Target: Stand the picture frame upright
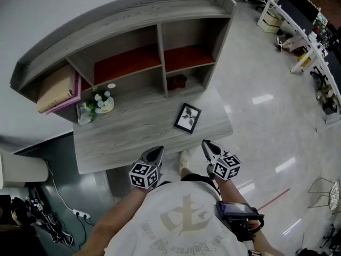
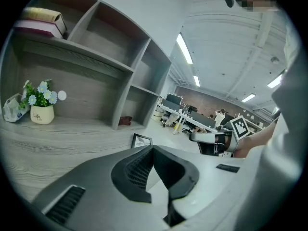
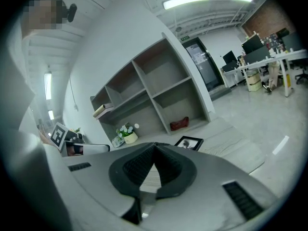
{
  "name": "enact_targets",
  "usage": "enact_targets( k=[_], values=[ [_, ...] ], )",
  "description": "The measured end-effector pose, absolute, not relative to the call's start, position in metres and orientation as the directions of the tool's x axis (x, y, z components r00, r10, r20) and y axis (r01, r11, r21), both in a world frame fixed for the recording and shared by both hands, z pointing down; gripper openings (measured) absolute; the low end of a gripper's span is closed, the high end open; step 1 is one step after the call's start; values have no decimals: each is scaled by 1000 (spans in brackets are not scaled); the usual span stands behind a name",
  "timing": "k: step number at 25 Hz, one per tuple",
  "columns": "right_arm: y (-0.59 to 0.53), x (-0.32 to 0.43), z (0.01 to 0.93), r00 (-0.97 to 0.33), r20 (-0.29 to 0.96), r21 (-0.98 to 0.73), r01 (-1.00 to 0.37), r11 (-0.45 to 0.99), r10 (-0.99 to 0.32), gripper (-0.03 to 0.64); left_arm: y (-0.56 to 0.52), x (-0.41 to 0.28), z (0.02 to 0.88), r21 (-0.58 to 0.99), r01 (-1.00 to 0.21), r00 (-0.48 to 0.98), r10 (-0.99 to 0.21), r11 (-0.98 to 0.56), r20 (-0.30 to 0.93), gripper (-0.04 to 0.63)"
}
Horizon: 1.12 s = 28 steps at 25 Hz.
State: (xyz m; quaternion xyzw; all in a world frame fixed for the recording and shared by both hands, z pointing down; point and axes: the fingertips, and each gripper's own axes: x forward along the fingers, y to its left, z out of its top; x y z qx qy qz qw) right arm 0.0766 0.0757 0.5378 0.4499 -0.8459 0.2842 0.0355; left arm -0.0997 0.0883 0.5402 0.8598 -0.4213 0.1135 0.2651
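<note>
A black picture frame (image 1: 187, 118) with a leaf print lies flat on the grey wooden desk (image 1: 122, 137), towards its right end. It shows small past the jaws in the left gripper view (image 2: 141, 140) and in the right gripper view (image 3: 188, 142). My left gripper (image 1: 157, 150) hangs at the desk's near edge, shut and empty, left of and nearer than the frame. My right gripper (image 1: 206, 143) is also shut and empty, just off the near right edge, a short way from the frame. Each gripper view shows its own jaws closed to a point: left gripper (image 2: 152, 148), right gripper (image 3: 154, 145).
A curved grey shelf unit (image 1: 138, 47) stands at the desk's back. A small potted flower (image 1: 100, 101) and a clear bag sit at the back left. A dark red object (image 1: 177, 81) lies in the lower right cubby. Books (image 1: 57, 89) lie on the left shelf. Office desks (image 1: 303, 31) stand at far right.
</note>
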Motion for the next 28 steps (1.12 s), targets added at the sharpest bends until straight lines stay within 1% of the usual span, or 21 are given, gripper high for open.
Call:
enact_targets(
  k=[6, 14, 22, 28],
  values=[
    [38, 101, 560, -561, 375, -483, -798, 361, -738, 5, 47, -77, 554, 368, -774, 633, -622, -514, 461, 5],
    [-13, 115, 583, -554, 437, -504, -804, 317, -709, 3, -5, -49, 560, 369, -766, 642, -593, -527, 486, 5],
    [-49, 125, 611, -573, 507, -514, -800, 308, -644, 5, -40, -31, 573, 376, -780, 624, -580, -501, 524, 5],
    [-66, 122, 625, -610, 530, -520, -783, 342, -589, 5, -60, -20, 577, 355, -797, 600, -580, -488, 551, 5]
  ],
)
